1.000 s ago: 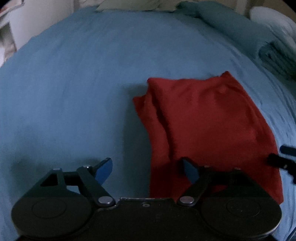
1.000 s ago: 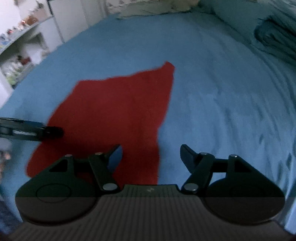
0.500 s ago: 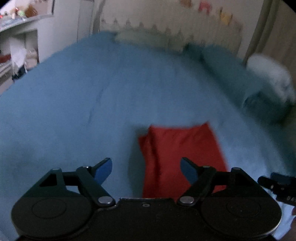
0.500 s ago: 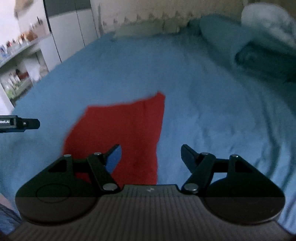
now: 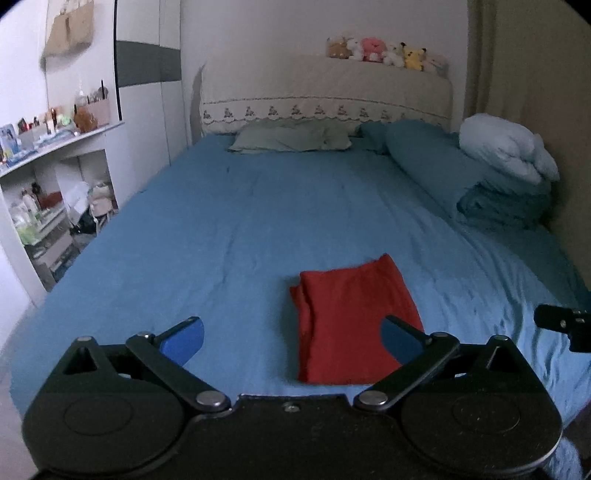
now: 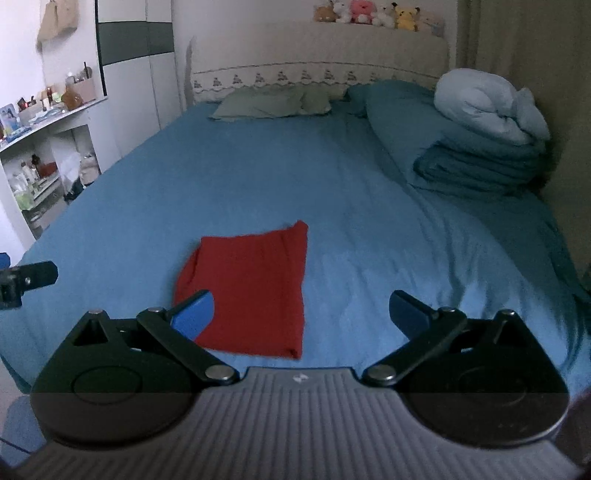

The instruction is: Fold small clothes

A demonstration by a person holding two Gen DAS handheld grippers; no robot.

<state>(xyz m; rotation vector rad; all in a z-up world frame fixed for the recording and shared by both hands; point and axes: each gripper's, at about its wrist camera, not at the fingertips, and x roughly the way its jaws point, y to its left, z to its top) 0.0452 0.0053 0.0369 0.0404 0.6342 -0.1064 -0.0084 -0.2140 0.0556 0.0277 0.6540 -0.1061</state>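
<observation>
I hold both grippers, left [image 5: 291, 339] and right [image 6: 301, 314], spread wide and empty above the folded red cloth garment [image 5: 351, 325] lying just ahead; I'd judge it folded, so keep clear.

A wide bed [image 5: 258, 221] dressed in a blue sheet fills the room. At its head edge, a pale green pillow [image 5: 288, 138] lies flat against a cream headboard [image 5: 325, 96] trimmed with an embroidered border. A row of plush toys [image 5: 384, 51] lines the top of the headboard. Along the bed's right edge, a long blue bolster [image 5: 432, 166] rests beside a stack of folded teal blankets [image 6: 480, 162], topped by a bundled light-blue duvet [image 6: 484, 107]. To the left of the bed, white shelves [image 5: 48, 184] hold bottles and small items. A beige bag [image 5: 68, 27] hangs on the wall above them.
</observation>
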